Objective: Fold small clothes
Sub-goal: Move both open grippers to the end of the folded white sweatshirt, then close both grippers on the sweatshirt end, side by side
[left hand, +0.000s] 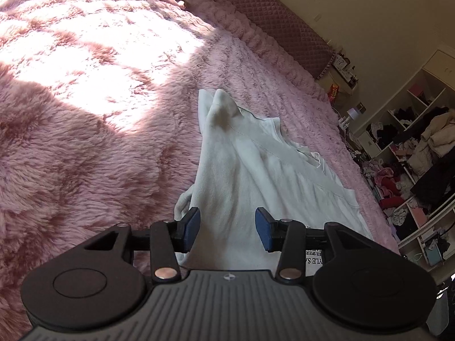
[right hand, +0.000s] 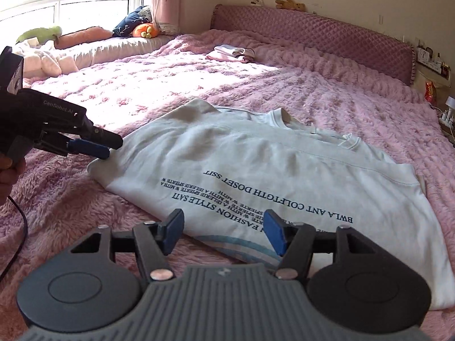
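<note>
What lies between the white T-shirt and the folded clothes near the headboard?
Only bare pink fluffy blanket, in the right wrist view: nothing rests between the T-shirt and the folded clothes.

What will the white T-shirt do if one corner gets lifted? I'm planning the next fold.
Probably floppy: the white T-shirt already lies creased and doubled over on the fuzzy pink blanket. It looks thin and light, so the rest would likely drape and trail. The plush pile may drag on it.
</note>
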Available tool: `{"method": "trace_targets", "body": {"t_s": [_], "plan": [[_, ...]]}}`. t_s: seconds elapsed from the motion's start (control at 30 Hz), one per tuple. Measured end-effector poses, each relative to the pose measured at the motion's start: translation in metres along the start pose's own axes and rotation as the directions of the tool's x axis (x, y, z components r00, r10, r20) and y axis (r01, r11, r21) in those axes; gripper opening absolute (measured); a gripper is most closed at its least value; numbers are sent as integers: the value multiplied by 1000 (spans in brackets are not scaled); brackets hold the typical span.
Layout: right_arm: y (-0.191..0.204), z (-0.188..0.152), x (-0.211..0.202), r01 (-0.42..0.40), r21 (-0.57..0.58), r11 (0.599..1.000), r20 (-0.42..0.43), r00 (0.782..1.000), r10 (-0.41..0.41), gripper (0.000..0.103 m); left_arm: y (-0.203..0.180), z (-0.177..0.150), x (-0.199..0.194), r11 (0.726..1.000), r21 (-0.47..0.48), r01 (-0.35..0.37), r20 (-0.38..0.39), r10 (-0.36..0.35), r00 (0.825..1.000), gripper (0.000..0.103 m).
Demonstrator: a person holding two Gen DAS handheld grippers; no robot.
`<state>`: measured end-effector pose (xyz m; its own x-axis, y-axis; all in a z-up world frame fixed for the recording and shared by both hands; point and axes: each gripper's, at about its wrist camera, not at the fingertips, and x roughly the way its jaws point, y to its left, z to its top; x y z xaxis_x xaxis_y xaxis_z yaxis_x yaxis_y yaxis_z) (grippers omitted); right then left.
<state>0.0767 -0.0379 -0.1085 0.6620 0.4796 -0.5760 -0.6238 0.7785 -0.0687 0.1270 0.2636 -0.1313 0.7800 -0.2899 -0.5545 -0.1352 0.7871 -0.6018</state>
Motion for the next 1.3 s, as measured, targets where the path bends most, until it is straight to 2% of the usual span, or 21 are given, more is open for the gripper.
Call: {"method": "trace_targets", "body": {"t_s": [0.1,0.17,0.3,0.4,0.47,0.57,0.67,0.77,0.97,1.3], "plan": [[40,4,15,-12,-118,993,15,1000,14,61,21,15,5,998,-63,2,-12,-3,1000,50],[65,5,28,22,-216,976,16,1000,-19,61,33,23,14,994,-106,28,-40,-32,999,50],[105,-3,50,101,-442,891,59,995,-83,61,48,31,35,985,-167,51,-74,-64,995,50],[128,-8,63,132,-546,827,87,991,-101,61,52,38,48,981,-179,78,-88,-95,992,51],[137,-6,71,149,-561,814,109,988,-106,61,50,43,56,982,-169,86,-97,-103,990,51],[144,6,84,145,-537,831,114,989,-99,61,48,55,70,981,-162,104,-118,-124,985,53],[154,14,96,162,-548,821,138,985,-102,61,46,71,88,982,-150,112,-150,-135,980,56],[163,19,104,176,-568,804,161,982,-101,61,45,86,104,984,-142,103,-171,-127,977,56],[169,26,114,171,-565,807,175,981,-85,61,42,105,131,988,-111,111,-195,-131,972,56],[169,28,125,218,-573,790,218,970,-110,61,45,126,168,964,-228,139,-157,-177,972,58]]}}
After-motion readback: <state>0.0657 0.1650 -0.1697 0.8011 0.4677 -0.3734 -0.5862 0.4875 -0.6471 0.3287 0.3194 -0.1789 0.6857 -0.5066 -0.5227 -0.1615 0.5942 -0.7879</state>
